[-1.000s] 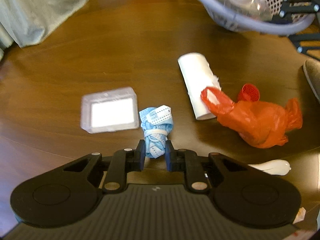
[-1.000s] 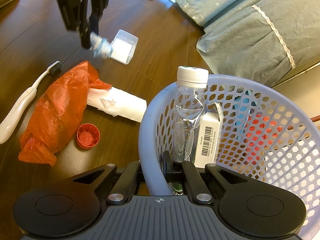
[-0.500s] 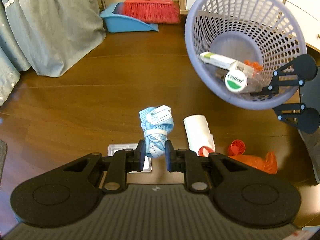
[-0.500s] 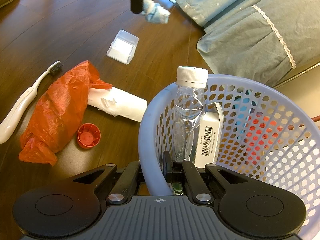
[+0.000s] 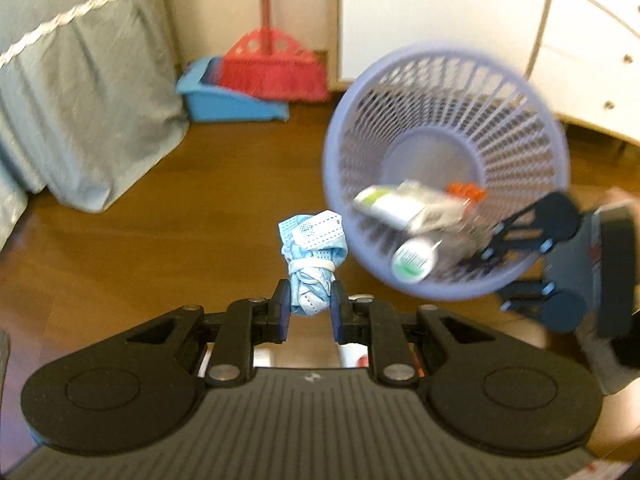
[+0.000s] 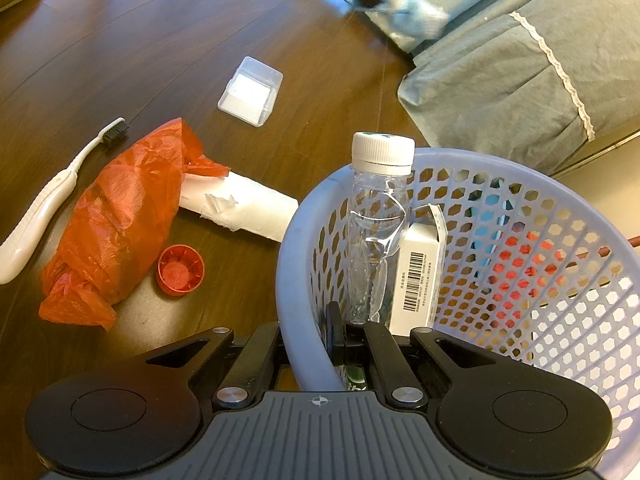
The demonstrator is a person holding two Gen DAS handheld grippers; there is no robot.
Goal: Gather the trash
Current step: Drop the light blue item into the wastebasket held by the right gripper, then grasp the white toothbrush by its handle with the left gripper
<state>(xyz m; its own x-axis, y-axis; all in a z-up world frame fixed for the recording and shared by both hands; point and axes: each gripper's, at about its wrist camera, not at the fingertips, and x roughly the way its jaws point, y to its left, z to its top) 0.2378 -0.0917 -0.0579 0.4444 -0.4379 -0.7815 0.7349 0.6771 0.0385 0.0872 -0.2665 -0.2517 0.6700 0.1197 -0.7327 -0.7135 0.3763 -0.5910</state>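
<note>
In the left wrist view, we see our left hand-held gripper [image 5: 307,312] clamped on a crumpled light-blue face mask [image 5: 311,256], which sticks up from between the fingers, off the wooden floor [image 5: 160,248]. Ahead and to the right of it, the lavender perforated plastic basket [image 5: 448,168] is tilted with its mouth toward us, held at its lower rim by our right hand-held gripper [image 5: 516,248]. Inside lie a clear plastic bottle with a white cap [image 5: 416,258] and a white carton [image 5: 396,204]. Further ahead to the left stand a red broom [image 5: 272,64] and a blue dustpan [image 5: 228,100].

In the right wrist view, our right hand-held gripper [image 6: 310,344] is closed on the basket's rim [image 6: 296,240], one finger outside and one inside. To its left on the floor lie a crumpled orange plastic bag [image 6: 116,216], a red bottle cap [image 6: 181,269], a white paper roll [image 6: 248,206], a white toothbrush with dark bristles [image 6: 52,196] and, further ahead, a clear rectangular plastic box [image 6: 251,91]. The mask [image 6: 404,8] appears blurred far ahead.
</note>
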